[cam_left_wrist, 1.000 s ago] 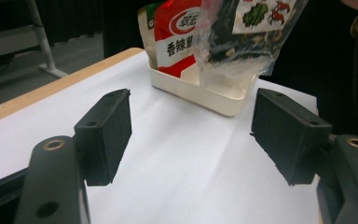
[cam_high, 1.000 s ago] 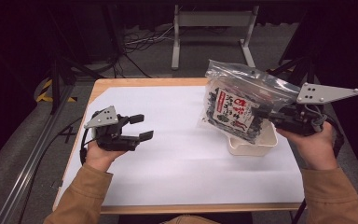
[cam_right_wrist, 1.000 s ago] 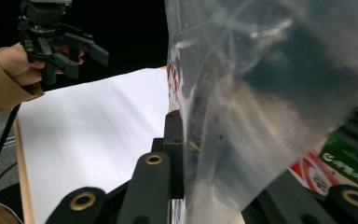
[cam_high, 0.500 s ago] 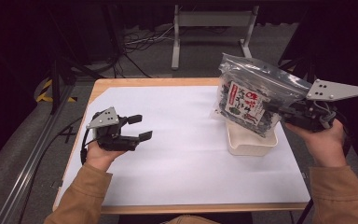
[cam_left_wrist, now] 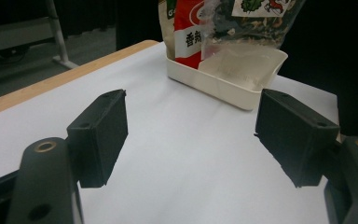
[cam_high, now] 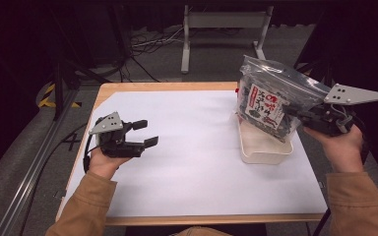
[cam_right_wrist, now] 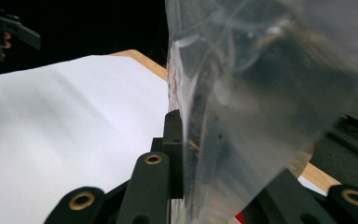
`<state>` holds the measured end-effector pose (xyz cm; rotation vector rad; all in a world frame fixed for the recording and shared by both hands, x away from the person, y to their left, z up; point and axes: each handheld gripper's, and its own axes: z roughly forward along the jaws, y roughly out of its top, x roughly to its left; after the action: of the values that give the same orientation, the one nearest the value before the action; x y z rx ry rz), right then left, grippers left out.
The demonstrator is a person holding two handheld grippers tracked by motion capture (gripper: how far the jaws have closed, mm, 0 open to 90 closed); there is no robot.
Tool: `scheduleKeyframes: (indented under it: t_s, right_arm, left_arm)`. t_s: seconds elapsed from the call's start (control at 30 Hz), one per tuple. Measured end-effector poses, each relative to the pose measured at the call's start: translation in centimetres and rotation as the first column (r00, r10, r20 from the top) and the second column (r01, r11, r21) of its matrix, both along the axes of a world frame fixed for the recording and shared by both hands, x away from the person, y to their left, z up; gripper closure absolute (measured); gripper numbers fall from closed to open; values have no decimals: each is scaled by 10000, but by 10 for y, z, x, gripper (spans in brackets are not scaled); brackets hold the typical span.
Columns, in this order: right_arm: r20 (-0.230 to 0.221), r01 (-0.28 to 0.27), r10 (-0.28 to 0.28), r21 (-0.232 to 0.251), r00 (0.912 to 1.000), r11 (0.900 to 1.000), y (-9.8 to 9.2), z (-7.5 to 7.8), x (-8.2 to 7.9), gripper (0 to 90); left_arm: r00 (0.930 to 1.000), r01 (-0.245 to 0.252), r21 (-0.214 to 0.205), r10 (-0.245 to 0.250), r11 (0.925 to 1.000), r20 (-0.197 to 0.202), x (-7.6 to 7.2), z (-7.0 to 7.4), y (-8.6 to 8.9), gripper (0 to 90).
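Right gripper [cam_high: 295,114] clamped on a clear plastic bag [cam_high: 270,101], jaws pinching the film near one edge, as the right gripper view shows close up [cam_right_wrist: 261,93]; bag held up and tilted just above a shallow white tray [cam_high: 266,153] at the right side of the table [cam_high: 128,88]. Left gripper [cam_high: 145,132] idle and wide apart, empty, resting low over the white paper [cam_high: 197,162], well apart from the tray. Seemingly mid-way: bag lifted clear of the tray but not set anywhere yet, so placing or emptying probably left to do. Inside the bag, dark dried bits, perhaps leaves or seaweed, behind a white label with red print. In the tray, seen from the left gripper view, a red and white packet [cam_left_wrist: 191,32] standing at the far corner, the rest of the tray [cam_left_wrist: 223,86] looking bare.
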<state>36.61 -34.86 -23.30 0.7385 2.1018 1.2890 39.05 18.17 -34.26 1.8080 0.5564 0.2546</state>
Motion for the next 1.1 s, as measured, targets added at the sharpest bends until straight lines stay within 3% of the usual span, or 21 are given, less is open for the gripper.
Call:
scheduleKeyframes:
  t_s: [0.43, 0.57, 0.67, 1.1]
  right_arm:
    - [-680, 441, -448, -129, 9967, 9989, -9, -14, 14, 770]
    - [-837, 665, -694, -362, 9941, 9971, -8, -18, 17, 770]
    - [-1075, 764, -783, -219, 9911, 9968, -9, -19, 18, 770]
    - [-1297, 771, -839, -562, 9880, 9954, -3, -30, 22, 770]
  left_arm:
    - [9999, 32, -6, -32, 10000, -169, 1, -2, 0, 257]
    - [9999, 57, 10, -57, 10000, -161, 1, -2, 0, 257]
    - [9997, 73, 29, -72, 10000, -212, 2, -3, 0, 257]
    - [9997, 92, 26, -91, 10000, -247, 2, -4, 0, 257]
